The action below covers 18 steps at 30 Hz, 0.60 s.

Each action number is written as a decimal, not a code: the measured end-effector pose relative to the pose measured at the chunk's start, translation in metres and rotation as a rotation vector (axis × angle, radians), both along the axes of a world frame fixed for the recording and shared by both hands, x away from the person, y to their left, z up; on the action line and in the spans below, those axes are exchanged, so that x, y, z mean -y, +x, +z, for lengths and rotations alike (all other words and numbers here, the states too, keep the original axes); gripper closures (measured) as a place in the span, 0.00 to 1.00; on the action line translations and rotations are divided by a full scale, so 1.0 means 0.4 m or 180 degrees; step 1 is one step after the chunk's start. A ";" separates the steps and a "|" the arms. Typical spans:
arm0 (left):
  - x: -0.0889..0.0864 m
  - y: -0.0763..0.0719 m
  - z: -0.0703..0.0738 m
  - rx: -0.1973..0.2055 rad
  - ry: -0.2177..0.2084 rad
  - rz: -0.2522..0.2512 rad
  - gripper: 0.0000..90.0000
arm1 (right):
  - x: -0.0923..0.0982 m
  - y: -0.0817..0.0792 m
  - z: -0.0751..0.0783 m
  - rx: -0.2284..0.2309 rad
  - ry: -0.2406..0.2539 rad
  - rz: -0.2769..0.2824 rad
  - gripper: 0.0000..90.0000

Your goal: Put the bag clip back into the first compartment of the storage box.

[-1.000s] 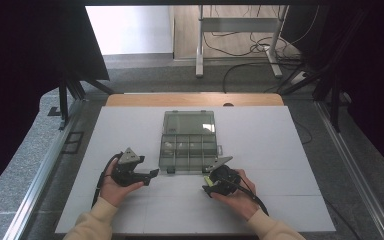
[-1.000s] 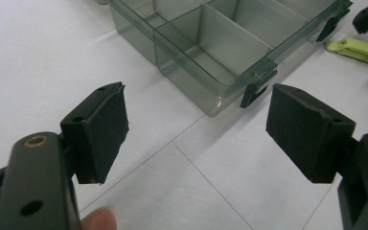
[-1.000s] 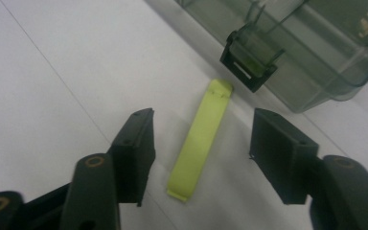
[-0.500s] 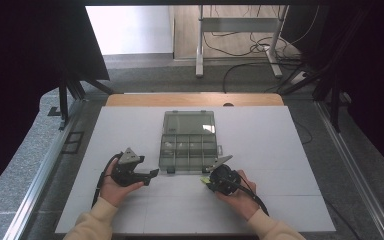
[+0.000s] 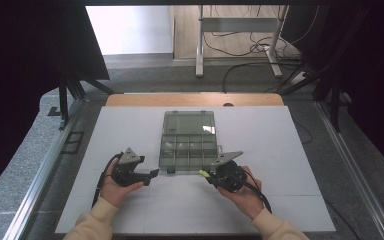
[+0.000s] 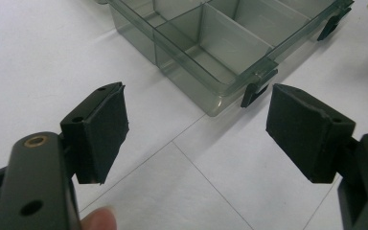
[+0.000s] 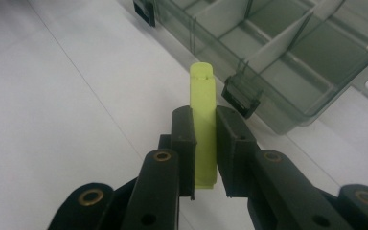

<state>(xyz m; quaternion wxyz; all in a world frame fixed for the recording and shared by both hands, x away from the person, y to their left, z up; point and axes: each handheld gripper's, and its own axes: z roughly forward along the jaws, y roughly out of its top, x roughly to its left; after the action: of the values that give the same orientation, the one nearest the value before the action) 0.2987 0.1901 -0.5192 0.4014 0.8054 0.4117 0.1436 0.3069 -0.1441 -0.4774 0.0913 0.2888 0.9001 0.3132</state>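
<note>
One yellow-green block [image 7: 202, 125] — lengthwise toward organizer box [image 7: 287, 57]

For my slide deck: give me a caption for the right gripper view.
Right gripper clamps a yellow-green block beside the open compartment box.

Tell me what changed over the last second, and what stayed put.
The right gripper has just closed its jaws on the yellow-green block and now holds it just off the white table, near the front edge of the open compartment box. The left gripper stayed open and in place; the box did not move.
</note>
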 end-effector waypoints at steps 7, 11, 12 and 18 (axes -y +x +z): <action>0.001 0.000 -0.001 -0.0007 0.0012 -0.0010 0.25 | 0.001 0.006 0.009 0.0021 0.0036 -0.0009 0.87; 0.001 0.000 0.000 -0.0002 0.0012 -0.0005 0.25 | -0.004 0.009 0.022 0.0077 0.0057 -0.0016 0.87; 0.001 0.000 0.000 -0.0002 0.0012 -0.0005 0.25 | -0.004 0.009 0.022 0.0077 0.0057 -0.0016 0.87; 0.001 0.000 -0.001 -0.0005 0.0011 -0.0008 0.25 | -0.005 0.019 0.032 0.0115 0.0067 -0.0030 0.87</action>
<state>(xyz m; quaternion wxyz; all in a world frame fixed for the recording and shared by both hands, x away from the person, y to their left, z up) 0.2988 0.1898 -0.5196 0.3999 0.8068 0.4108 0.1432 0.3145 -0.1421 -0.4647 0.1059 0.2882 0.8936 0.3274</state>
